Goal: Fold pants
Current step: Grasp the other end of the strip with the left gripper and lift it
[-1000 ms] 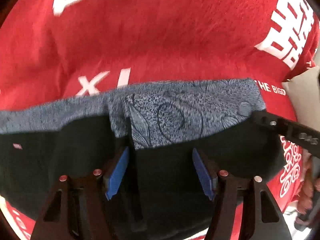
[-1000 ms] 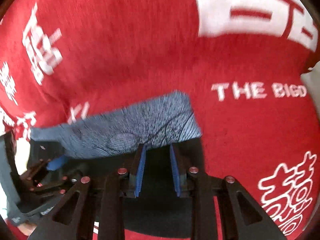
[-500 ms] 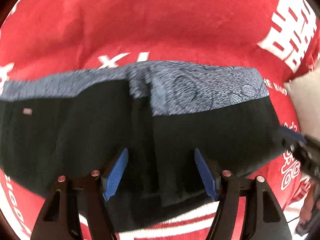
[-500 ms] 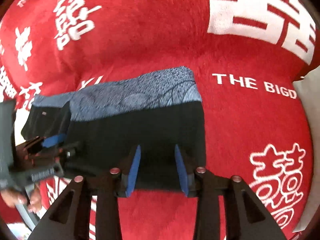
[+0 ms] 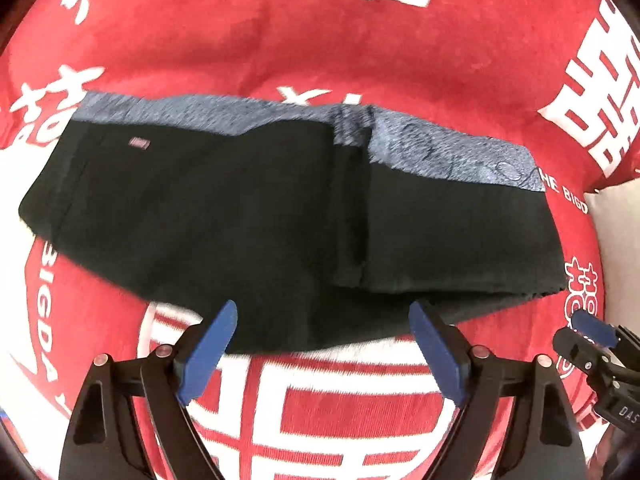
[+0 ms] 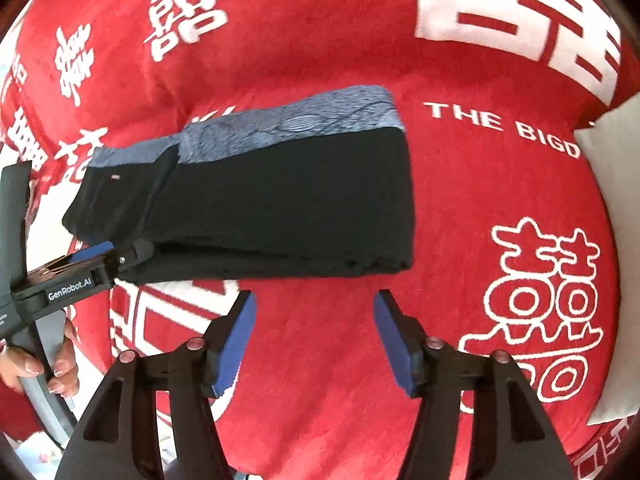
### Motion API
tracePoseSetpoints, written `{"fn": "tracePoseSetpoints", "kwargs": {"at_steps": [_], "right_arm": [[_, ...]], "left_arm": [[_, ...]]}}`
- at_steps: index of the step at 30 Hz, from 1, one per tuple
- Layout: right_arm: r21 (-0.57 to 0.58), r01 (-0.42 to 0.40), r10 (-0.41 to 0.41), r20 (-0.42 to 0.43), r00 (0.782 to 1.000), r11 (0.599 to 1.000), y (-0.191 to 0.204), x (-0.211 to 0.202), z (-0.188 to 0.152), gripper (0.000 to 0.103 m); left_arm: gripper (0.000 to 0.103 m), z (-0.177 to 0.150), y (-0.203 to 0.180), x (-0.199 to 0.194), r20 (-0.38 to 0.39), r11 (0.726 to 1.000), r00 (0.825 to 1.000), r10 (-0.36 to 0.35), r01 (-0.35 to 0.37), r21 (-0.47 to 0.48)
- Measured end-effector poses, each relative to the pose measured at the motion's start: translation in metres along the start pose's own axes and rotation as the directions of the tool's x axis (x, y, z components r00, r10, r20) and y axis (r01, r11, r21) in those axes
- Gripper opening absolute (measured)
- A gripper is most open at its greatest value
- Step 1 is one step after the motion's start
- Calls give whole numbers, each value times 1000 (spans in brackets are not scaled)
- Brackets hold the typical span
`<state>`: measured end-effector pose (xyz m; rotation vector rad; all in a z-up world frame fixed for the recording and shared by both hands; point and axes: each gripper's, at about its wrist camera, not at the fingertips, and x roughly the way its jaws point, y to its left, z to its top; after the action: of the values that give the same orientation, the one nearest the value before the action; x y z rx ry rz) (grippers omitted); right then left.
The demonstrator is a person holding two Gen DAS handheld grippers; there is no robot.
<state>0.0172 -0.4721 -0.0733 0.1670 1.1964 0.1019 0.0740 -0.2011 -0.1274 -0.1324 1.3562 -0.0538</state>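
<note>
**One folded pair of pants, two hand-held grippers standing open**

One pair of pants [image 5: 248,216] lies folded on a red blanket [image 5: 360,48] printed with white characters: black cloth in layers, with a blue-grey patterned band along the far edge. There are two hand-held grippers, each with two blue pads.

The left wrist view shows the pants from the near side, a small label near their far left corner, and the tip of the right hand-held gripper [image 5: 592,340] at the right edge, near the pants' right end. The right wrist view shows the pants' square right end, a pale cushion [image 6: 612,160] at the right edge, and a hand [image 6: 36,364] gripping the left tool's handle at the left.

The left hand-held gripper [image 5: 324,344] has just been opening; its jaws are spread wide, with the near hem of the pants showing between the tips, pads not pressing it. The right hand-held gripper [image 6: 314,336] has also just been opening; its jaws stand apart over bare blanket, just near of the pants, holding nothing.
</note>
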Motion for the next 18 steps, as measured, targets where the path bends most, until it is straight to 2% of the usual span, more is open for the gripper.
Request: {"fn": "tracePoseSetpoints", "kwargs": {"at_steps": [5, 12, 18], "right_arm": [[-46, -8, 7, -5, 1000, 999, 26, 1, 3, 75], [-63, 6, -7, -16, 1000, 998, 80, 14, 8, 76], [-129, 8, -12, -28, 1000, 992, 135, 31, 11, 76]], "left_arm": [[89, -15, 28, -9, -7, 997, 1000, -15, 15, -73], [89, -18, 80, -15, -7, 990, 1000, -24, 23, -140], [89, -14, 146, -25, 34, 969, 999, -18, 26, -247]]}}
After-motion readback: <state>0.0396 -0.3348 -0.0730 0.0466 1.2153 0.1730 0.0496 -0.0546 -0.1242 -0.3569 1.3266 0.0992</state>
